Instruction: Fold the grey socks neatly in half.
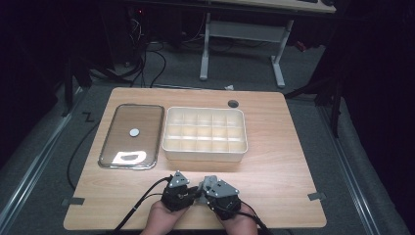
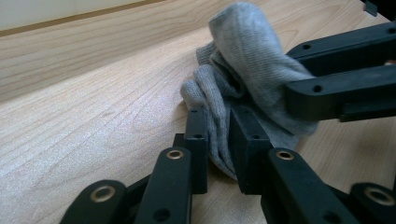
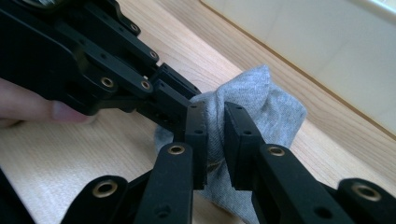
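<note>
Both tongs pinch one grey sock at the near edge of the tabletop (image 1: 274,161)

The left tongs (image 2: 218,140) and the right tongs (image 3: 214,140) are each closed on a fold of the grey sock (image 2: 243,60), which lies bunched on the wood in front of the white divided box (image 1: 204,134). The sock looks soft, light and limp, so I judge a thick fold gives the best hold. No label or writing is readable.
</note>
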`<state>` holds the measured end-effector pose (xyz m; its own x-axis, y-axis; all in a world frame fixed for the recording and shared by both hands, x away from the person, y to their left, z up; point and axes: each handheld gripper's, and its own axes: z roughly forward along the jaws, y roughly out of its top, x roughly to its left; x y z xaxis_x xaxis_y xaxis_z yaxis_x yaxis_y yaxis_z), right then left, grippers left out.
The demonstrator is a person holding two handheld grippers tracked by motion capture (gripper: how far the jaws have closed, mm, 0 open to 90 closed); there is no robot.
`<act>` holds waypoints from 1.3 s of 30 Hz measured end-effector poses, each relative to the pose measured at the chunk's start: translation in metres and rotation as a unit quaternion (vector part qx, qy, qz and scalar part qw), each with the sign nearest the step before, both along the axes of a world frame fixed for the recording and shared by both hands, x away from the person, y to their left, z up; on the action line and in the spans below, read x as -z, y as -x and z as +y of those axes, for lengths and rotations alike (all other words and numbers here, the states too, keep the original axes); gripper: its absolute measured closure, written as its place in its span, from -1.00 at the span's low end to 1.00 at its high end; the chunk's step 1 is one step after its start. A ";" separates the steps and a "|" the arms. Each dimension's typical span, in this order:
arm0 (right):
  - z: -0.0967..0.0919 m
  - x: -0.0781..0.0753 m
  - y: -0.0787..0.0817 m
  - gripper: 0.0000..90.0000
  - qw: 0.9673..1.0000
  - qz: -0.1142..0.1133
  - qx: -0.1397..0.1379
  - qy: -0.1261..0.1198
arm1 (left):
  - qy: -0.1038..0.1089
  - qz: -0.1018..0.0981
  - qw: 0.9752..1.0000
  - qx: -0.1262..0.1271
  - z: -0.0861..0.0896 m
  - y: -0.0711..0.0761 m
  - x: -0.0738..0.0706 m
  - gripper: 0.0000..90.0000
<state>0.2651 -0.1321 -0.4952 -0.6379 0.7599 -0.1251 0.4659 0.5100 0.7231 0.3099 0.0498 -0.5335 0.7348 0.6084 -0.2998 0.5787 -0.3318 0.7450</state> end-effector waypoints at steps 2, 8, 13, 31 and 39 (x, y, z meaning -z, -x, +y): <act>-0.005 0.002 -0.002 0.81 1.000 0.003 0.009 -0.004 | 0.011 0.003 1.000 0.004 0.006 0.002 -0.003 0.48; -0.010 0.004 -0.002 0.81 1.000 0.005 0.013 -0.007 | 0.037 0.021 0.999 0.000 0.029 0.009 -0.009 0.46; -0.007 0.004 -0.002 0.81 1.000 0.004 0.010 -0.008 | 0.013 0.027 1.000 0.000 0.017 0.005 0.000 0.76; -0.002 -0.016 -0.003 0.81 1.000 -0.025 0.006 -0.008 | -0.004 0.008 1.000 0.008 0.007 0.006 0.001 0.93; -0.002 -0.017 -0.001 0.81 1.000 -0.025 0.002 -0.009 | -0.006 0.004 1.000 0.010 0.006 0.006 0.001 0.94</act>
<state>0.2660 -0.1344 -0.4778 -0.6282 0.7646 -0.1441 0.4301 0.4955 0.7546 0.3036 0.0559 -0.5350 0.7441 0.5982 -0.2974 0.5776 -0.3524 0.7363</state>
